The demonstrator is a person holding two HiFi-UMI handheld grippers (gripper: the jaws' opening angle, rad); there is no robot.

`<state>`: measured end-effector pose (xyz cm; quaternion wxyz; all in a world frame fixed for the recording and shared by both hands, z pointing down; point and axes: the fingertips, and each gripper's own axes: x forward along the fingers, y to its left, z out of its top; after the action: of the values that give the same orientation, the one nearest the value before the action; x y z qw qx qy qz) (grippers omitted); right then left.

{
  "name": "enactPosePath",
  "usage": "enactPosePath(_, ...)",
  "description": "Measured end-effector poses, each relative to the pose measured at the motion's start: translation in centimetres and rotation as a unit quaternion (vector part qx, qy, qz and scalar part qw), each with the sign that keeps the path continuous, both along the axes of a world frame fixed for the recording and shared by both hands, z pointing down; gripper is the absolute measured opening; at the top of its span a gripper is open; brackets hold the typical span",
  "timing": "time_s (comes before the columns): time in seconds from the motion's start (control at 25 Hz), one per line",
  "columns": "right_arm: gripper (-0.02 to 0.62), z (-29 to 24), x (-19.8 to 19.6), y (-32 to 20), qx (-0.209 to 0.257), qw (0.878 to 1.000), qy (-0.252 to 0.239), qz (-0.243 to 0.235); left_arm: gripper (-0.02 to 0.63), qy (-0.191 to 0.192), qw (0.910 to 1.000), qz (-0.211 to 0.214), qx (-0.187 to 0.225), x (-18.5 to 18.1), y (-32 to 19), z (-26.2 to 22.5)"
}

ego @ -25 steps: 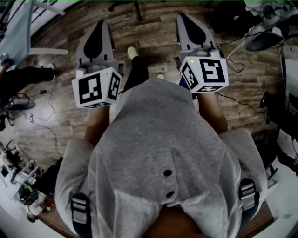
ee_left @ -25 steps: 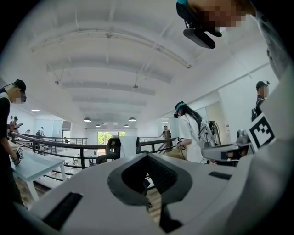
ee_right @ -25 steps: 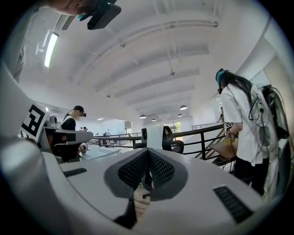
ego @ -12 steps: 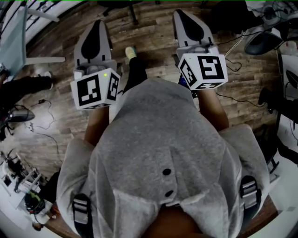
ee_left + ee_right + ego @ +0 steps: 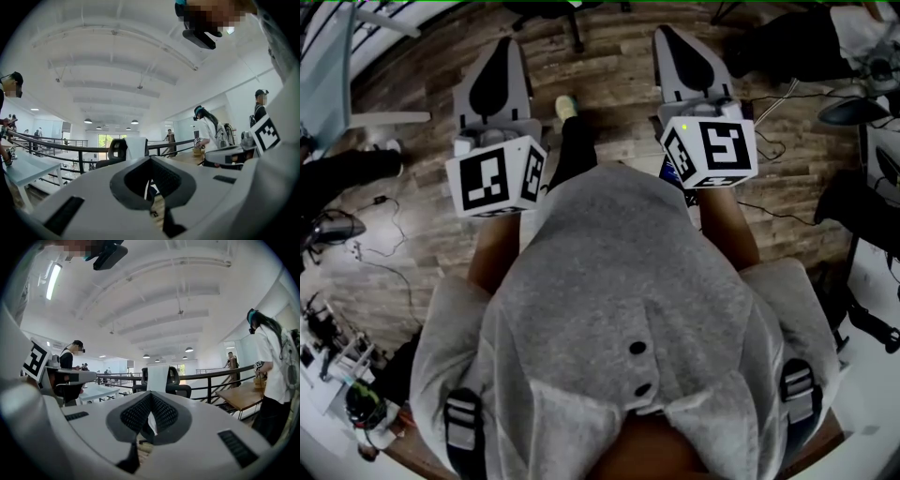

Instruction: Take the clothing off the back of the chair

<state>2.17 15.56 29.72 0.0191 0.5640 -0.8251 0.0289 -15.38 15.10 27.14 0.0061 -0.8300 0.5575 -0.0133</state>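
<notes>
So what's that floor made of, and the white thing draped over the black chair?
The floor looks like wood planks or wood-look laminate: brown grain, staggered board seams, matt finish. The white clothing over the back of the chair seems to be thin, plain fabric, since it hangs flat. It is too far off to tell the weave.
</notes>
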Motion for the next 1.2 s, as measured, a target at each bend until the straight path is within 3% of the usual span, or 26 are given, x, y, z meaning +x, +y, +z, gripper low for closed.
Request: enactPosePath(1.2,0.014,2.1,-4.3,-19.7,-0.05,0.998,0.023,0.019,0.012,0.006,0.9981,0.012,-0.059,-4.5,-20.1,3.5)
